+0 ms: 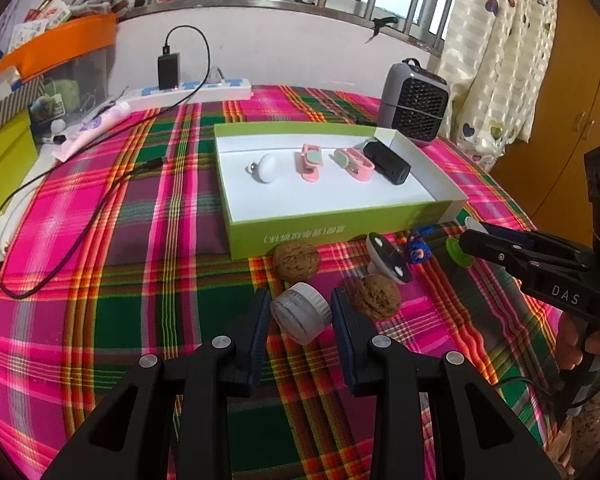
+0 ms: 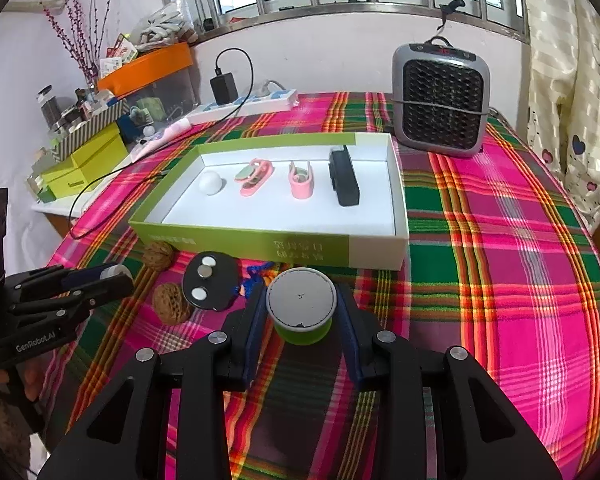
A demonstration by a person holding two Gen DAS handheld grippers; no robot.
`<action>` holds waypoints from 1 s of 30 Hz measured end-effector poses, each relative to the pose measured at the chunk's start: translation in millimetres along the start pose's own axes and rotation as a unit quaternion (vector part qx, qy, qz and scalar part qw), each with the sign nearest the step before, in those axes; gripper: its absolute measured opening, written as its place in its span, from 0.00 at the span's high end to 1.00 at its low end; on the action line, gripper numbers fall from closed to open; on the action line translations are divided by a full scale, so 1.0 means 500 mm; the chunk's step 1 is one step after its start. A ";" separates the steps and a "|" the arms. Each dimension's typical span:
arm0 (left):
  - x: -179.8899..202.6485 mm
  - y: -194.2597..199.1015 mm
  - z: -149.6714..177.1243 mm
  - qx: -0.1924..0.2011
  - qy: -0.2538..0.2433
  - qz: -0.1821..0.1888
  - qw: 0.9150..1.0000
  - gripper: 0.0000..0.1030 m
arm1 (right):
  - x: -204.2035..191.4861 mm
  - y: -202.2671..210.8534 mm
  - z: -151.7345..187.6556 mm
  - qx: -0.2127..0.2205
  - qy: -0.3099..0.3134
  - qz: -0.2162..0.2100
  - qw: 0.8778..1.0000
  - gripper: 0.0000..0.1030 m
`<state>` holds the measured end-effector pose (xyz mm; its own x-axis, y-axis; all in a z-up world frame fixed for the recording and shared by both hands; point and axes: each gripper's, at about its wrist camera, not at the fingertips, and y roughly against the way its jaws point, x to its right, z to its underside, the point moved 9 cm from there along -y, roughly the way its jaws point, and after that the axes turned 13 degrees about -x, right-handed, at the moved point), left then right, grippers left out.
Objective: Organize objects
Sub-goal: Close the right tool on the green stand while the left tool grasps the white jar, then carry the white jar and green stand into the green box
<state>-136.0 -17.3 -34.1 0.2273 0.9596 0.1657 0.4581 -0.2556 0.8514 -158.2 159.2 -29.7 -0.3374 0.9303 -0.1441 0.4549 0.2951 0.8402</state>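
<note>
My left gripper is shut on a small white ribbed jar, held above the plaid cloth. My right gripper is shut on a green spool with a grey top; it also shows in the left wrist view. The green-sided box holds a white knob, two pink clips and a black block. In front of it lie two walnuts, a black disc with magnets and a blue yarn figure.
A grey fan heater stands behind the box at the right. A power strip with a black charger and its cable lie at the back left. Yellow-green boxes and clutter stand left. Curtains hang at the right.
</note>
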 end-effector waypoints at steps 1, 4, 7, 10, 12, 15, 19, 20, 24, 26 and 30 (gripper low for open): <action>0.002 0.003 -0.003 0.002 -0.002 0.001 1.000 0.72 | -0.002 0.002 -0.003 0.002 0.001 0.000 1.000 0.66; 0.005 0.009 -0.011 0.005 -0.003 0.003 1.000 0.72 | -0.005 0.010 -0.010 0.007 0.005 -0.001 1.000 0.65; 0.010 0.014 -0.019 0.009 -0.006 0.002 1.000 0.72 | -0.009 0.016 -0.017 0.010 0.008 -0.004 1.000 0.66; 0.012 0.018 -0.030 0.013 -0.008 0.001 1.000 0.72 | -0.011 0.020 -0.029 0.014 0.010 -0.006 1.000 0.66; 0.015 0.021 -0.041 0.017 -0.009 0.002 1.000 0.72 | -0.015 0.022 -0.038 0.017 0.012 -0.008 1.000 0.65; 0.020 0.023 -0.053 0.021 -0.012 0.003 1.000 0.72 | -0.020 0.026 -0.049 0.021 0.018 -0.010 1.000 0.66; 0.023 0.017 -0.065 0.019 -0.014 0.004 1.000 0.72 | -0.026 0.026 -0.065 0.025 0.024 -0.013 0.999 0.66; 0.023 0.015 -0.068 0.019 -0.014 0.004 1.000 0.72 | -0.027 0.025 -0.070 0.025 0.026 -0.015 0.999 0.66; 0.024 0.010 -0.084 0.021 -0.013 0.004 1.000 0.72 | -0.027 0.017 -0.086 0.022 0.025 -0.019 0.999 0.66; 0.025 0.006 -0.093 0.021 -0.015 0.004 1.000 0.72 | -0.027 0.012 -0.096 0.022 0.025 -0.021 0.999 0.66; 0.024 -0.005 -0.113 0.020 -0.012 0.003 1.000 0.72 | -0.028 0.003 -0.115 0.021 0.028 -0.023 0.999 0.66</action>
<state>-182.9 1.6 -6.4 0.2504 0.9552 0.1579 0.4908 -0.2658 0.8297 -200.1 133.9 3.7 -0.4034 0.9023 -0.1522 0.4723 0.3478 0.8099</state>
